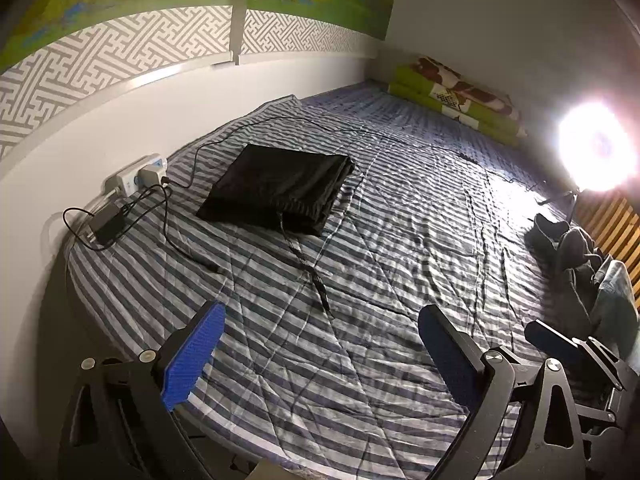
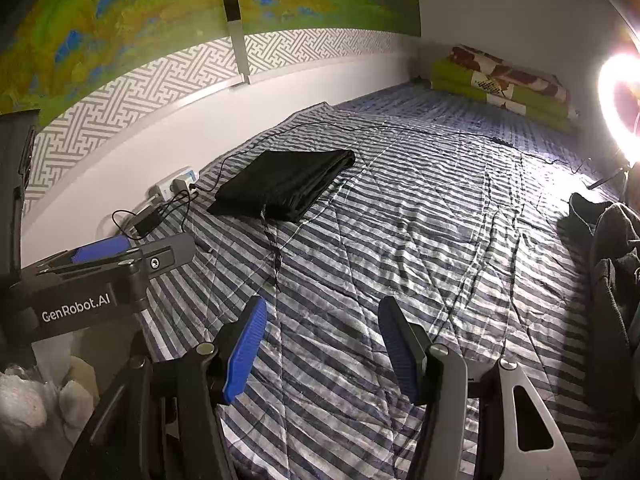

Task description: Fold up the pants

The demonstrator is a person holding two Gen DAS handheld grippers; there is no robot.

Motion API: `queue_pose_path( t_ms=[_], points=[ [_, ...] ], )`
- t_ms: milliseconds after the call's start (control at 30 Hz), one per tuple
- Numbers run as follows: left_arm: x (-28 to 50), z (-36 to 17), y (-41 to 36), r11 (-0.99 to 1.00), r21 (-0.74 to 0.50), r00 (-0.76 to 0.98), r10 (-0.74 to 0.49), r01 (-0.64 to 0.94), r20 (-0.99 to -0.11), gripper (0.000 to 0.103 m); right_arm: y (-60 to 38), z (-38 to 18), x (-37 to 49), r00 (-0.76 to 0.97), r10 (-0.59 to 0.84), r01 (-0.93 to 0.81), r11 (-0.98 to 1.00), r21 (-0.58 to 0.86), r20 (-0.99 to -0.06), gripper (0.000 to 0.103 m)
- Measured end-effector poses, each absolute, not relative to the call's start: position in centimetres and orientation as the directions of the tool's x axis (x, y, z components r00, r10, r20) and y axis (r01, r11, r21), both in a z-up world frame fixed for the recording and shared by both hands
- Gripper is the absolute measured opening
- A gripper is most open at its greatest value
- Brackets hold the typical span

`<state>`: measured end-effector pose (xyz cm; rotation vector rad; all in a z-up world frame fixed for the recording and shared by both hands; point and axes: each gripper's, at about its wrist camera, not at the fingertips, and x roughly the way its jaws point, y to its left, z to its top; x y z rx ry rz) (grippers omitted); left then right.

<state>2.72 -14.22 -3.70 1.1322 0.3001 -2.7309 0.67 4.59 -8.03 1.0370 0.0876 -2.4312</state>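
Pants, black and already folded into a flat rectangle, are lying on the far left part of the bed, close to the white wall. We are seeing a thin dark drawstring trailing out from the near edge of the fold and running toward us across the covers. Nothing is touching the pants.

We are holding the left hand-held gripper above the near end of the bed, well apart from the pants, its jaws standing wide apart with only the striped quilt showing between the blue pads. The right hand-held gripper is hovering just beside it, its jaws partly apart and likewise holding nothing.

Just left of the pants, a white power strip is sitting against the wall with a black charger and thin black cables looping over the grey-and-white striped cover. At the far end of the bed, folded green bedding is resting against the wall. On the right side, a bright ring light is glaring, and a heap of dark clothes is lying at the bed's right edge. A green landscape picture above a grey maze-patterned band is covering the wall.
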Motion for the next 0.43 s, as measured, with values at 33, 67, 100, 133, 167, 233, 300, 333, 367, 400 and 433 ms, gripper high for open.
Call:
queue_pose_path(
  t_ms=[33, 67, 100, 133, 167, 233, 300, 333, 367, 400, 433],
  points=[
    [2.72, -3.71, -14.25, -0.965, -0.12, -0.697, -0.079, 0.232, -0.713, 0.1, 4.59, -8.02, 0.67, -0.59, -0.413, 0.462, -0.877, 0.13, -0.693, 0.054],
    [2.72, -3.69, -14.22, -0.965, -0.119, -0.697, -0.081, 0.233, -0.712, 0.1, 4.58, -8.02, 0.67, -0.59, -0.413, 0.462, -0.877, 0.13, -0.693, 0.054],
    [2.71, -3.7, -14.25, -0.965, -0.12, -0.698, -0.08, 0.233, -0.712, 0.1, 4.56, -8.04, 0.68, -0.589, -0.413, 0.462, -0.877, 0.13, -0.694, 0.054],
    [2.71, -3.7, -14.28, -0.965, -0.121, -0.698, -0.079, 0.232, -0.712, 0.1, 4.57, -8.08, 0.66, -0.588, -0.414, 0.463, -0.877, 0.131, -0.695, 0.054],
    [2.71, -3.72, -14.31, -0.965, -0.123, -0.699, -0.077, 0.232, -0.711, 0.1, 4.57, -8.15, 0.68, -0.587, -0.414, 0.462, -0.877, 0.131, -0.695, 0.054],
    [2.75, -3.75, -14.29, -0.964, -0.129, -0.7, -0.074, 0.233, -0.711, 0.1, 4.59, -8.27, 0.69, -0.585, -0.415, 0.461, -0.877, 0.134, -0.697, 0.054],
    [2.8, -3.78, -14.26, -0.964, -0.128, -0.702, -0.076, 0.234, -0.708, 0.1, 4.6, -8.4, 0.64, -0.584, -0.414, 0.461, -0.877, 0.135, -0.698, 0.054],
    [2.81, -3.76, -14.25, -0.964, -0.123, -0.703, -0.081, 0.235, -0.707, 0.1, 4.63, -8.46, 0.6, -0.584, -0.414, 0.459, -0.878, 0.136, -0.698, 0.054],
    [2.85, -3.75, -14.22, -0.964, -0.12, -0.704, -0.086, 0.238, -0.705, 0.1, 4.65, -8.46, 0.57, -0.583, -0.414, 0.459, -0.878, 0.138, -0.699, 0.054],
    [2.85, -3.76, -14.17, -0.963, -0.123, -0.704, -0.083, 0.238, -0.705, 0.1, 4.66, -8.49, 0.55, -0.582, -0.414, 0.458, -0.878, 0.139, -0.699, 0.054],
    [2.79, -3.78, -14.13, -0.963, -0.125, -0.702, -0.082, 0.239, -0.707, 0.1, 4.68, -8.49, 0.47, -0.582, -0.414, 0.457, -0.878, 0.139, -0.7, 0.054]
  ],
)
